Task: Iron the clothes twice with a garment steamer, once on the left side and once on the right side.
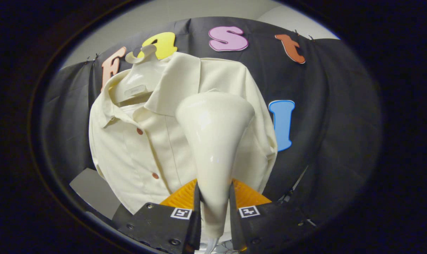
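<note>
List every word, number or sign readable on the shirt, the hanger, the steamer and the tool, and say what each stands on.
On the hanger: a small tag, too blurred to read.
On the shirt: no print or label visible.
On the steamer, clamped between the fingers of the tool: no text visible.
On the tool: two square marker patterns, no letters or numbers.

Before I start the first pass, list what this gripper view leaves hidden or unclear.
- Steam face of the garment steamer, held between the gripper fingers: it points away, so contact with the shirt cannot be judged.
- Shirt panel beyond the steamer head: covered by the head.
- Shirt hem: hidden behind the fingers.
- Hanger: its arms are tucked under the collar.
- Steamer's lower handle and hose: cut off below the fingers.
</note>
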Action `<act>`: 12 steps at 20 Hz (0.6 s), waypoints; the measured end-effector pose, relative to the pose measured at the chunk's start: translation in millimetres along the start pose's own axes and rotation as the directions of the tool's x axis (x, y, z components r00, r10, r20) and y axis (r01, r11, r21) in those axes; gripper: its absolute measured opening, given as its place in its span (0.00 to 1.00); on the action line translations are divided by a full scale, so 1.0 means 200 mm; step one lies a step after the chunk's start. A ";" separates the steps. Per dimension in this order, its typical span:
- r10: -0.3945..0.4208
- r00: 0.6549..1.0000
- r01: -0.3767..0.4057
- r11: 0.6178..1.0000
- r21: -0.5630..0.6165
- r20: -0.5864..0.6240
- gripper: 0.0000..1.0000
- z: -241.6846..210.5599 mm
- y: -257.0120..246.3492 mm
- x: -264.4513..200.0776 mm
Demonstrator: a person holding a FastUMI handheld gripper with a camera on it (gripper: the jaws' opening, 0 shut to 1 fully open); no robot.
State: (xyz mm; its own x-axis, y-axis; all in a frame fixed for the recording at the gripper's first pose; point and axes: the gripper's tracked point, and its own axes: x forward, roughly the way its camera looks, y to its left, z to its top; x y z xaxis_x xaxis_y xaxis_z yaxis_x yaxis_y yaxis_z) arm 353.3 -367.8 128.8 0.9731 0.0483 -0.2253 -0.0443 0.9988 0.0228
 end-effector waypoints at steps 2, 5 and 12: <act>0.014 0.999 -0.014 1.000 -0.005 -0.030 0.34 -0.09 0.00 0.02; 0.012 0.998 -0.012 1.000 0.000 -0.058 0.34 -0.21 -0.01 0.03; -0.016 0.987 0.022 0.999 0.035 -0.157 0.34 -0.58 -0.12 0.03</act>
State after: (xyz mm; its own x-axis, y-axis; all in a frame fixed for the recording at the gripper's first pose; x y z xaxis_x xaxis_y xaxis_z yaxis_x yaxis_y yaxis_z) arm 334.0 -389.2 13.9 0.9261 0.0334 -0.3759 -0.0150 0.9985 0.0518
